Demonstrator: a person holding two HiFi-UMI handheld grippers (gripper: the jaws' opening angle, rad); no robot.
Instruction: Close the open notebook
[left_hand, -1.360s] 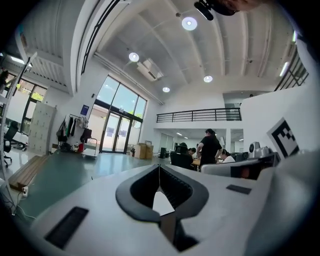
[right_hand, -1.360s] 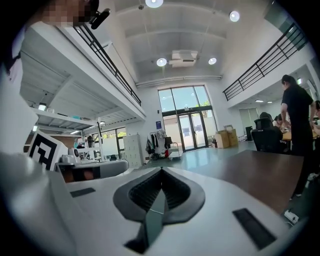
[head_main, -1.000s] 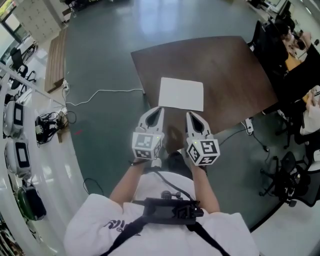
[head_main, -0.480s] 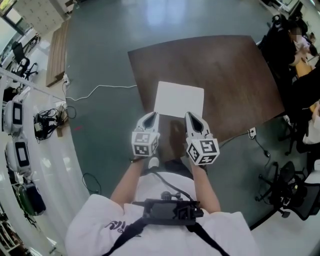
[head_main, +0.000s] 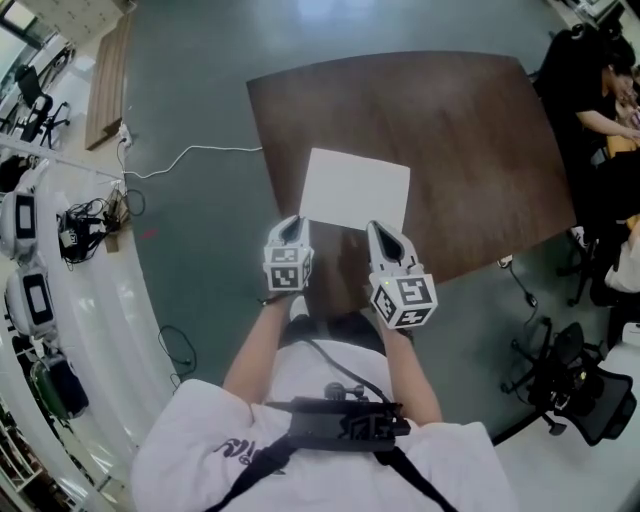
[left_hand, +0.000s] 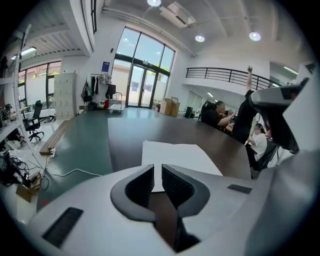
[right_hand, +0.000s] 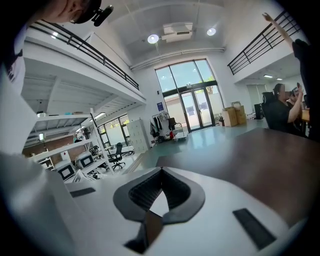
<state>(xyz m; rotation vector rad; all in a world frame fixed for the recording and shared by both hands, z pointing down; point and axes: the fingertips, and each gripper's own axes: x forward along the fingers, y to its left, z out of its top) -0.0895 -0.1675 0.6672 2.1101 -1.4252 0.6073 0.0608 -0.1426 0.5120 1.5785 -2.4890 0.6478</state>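
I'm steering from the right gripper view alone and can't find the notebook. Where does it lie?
Observer: The notebook lies flat on the brown table, close to its near edge.
Operator: Where is my gripper against it?
Observer: In the head view the right gripper has its tips at the notebook's near edge, right of its middle.
Operator: And the left one?
Observer: The left gripper is shut and empty; the white page shows just beyond its tips.

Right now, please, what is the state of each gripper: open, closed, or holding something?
Left gripper: closed, holding nothing.
Right gripper: closed, holding nothing.
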